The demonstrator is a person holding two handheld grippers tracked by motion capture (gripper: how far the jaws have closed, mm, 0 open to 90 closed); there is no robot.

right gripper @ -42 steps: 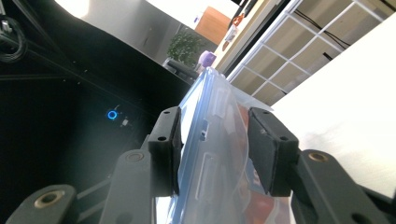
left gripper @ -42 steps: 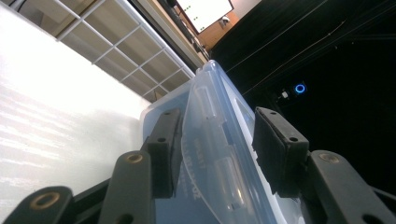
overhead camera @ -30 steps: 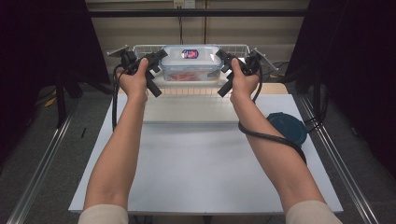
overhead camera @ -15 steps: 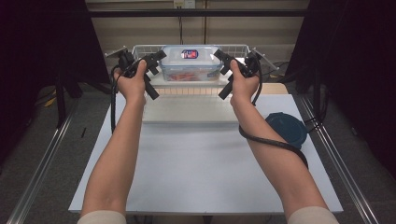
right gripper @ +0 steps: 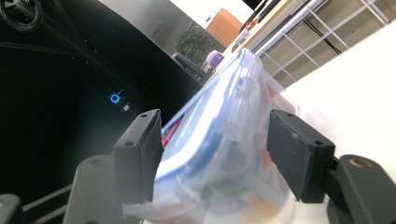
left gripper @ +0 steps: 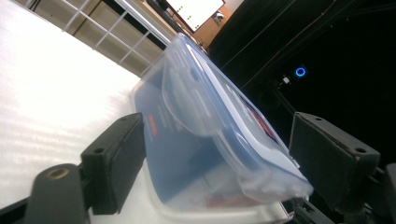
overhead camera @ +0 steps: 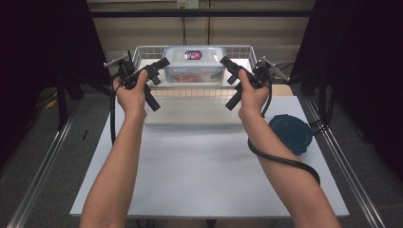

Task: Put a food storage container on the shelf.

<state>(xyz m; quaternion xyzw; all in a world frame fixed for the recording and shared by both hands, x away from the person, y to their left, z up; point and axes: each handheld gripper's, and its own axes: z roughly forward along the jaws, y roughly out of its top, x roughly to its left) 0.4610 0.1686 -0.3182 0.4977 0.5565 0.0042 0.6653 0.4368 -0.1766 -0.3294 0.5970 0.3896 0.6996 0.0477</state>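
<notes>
There was one clear plastic food box point(overhead camera: 194, 64) with a snap-on lid. It sat inside one white wire basket point(overhead camera: 142, 51) at the far edge of the bench point(overhead camera: 199, 161). Something red and orange showed through the box wall, but I could not tell what it was. One round dark blue lid point(overhead camera: 291, 134) lay flat near the right edge of the bench, well apart from the box.

There were two hand-held grippers. The left hand-held gripper point(overhead camera: 153, 81) was at the left end of the box and the right hand-held gripper point(overhead camera: 231, 81) at the right end. Both had just been opening their jaws. In the left gripper view the box point(left gripper: 210, 144) sat between the two black pads point(left gripper: 114, 161), with a gap on the lid side. In the right gripper view the box point(right gripper: 219, 154) sat between the pads point(right gripper: 299, 158) too, and the pads stood off it. So both were open and held nothing.

The bench top was plain white. A pale board point(overhead camera: 195, 111) lay just in front of the basket. The floor was grey, with metal rails point(overhead camera: 40, 166) on both sides. Dark curtains point(overhead camera: 43, 47) hung left and right. A black cable point(overhead camera: 280, 159) looped around the right forearm.
</notes>
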